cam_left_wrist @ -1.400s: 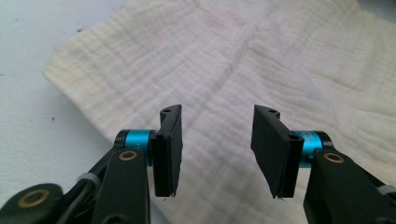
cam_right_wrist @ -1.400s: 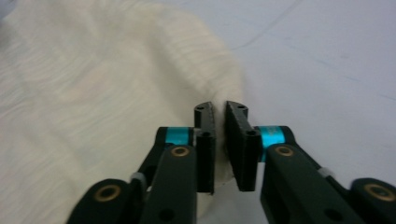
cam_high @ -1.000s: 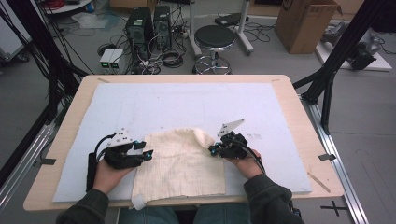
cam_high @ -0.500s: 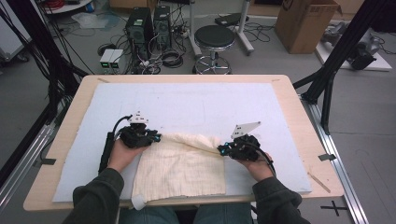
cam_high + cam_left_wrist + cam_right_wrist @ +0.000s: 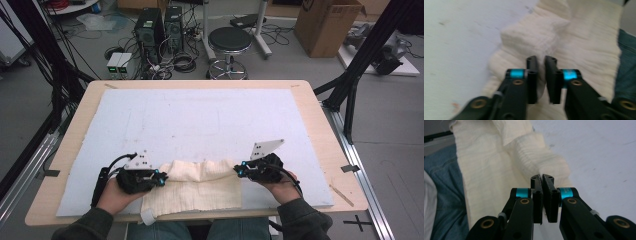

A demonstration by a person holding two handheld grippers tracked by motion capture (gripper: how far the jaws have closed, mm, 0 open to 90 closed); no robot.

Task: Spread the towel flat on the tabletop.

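Lying between both hand-held grippers (image 5: 160,178) (image 5: 239,171), cream cloth (image 5: 197,186)

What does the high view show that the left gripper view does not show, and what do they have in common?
The high view alone shows the wooden table, the black stool behind it, and the right gripper at the cloth's right end. The left gripper view alone shows a narrow gap between the left gripper jaws, which have just been opening, with cloth beneath. Both show the cream cloth bunched on the pale blue mat.

Mat (image 5: 200,120) beyond the bunched cloth (image 5: 197,182) lies open to the far edge
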